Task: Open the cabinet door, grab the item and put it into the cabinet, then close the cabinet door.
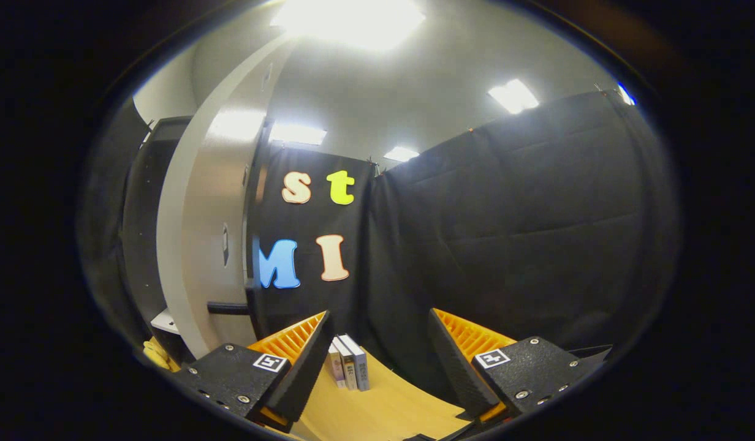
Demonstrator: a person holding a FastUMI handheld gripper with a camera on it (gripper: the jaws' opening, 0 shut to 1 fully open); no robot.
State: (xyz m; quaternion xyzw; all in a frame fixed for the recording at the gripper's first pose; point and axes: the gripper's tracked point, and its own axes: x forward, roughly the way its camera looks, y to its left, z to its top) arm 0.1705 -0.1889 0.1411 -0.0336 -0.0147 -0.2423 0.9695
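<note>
Much of the cabinet (138, 245) is hidden behind its own open door (197, 245), a pale panel seen nearly edge-on, so that only a dark interior and the corner of a white shelf (165, 321) can be made out. A dark handle (227, 308) juts from the door's lower part. Something yellow (157, 354) lies low beside the cabinet, cut off by the left finger, and cannot be identified.

The gripper (377, 343) is held with its fingers (304, 361) spread wide apart, and nothing is gripped between them. Small square black-and-white markers are fixed on the finger bases.

The item, a small row of three upright books (349, 364), is seen standing on the wooden bench (377, 410), just ahead of the fingers and nearer the left one (its lower left corner is covered by that finger). The spines are pale pink, tan and grey; small dark print is carried on them, too fine to be read.
</note>
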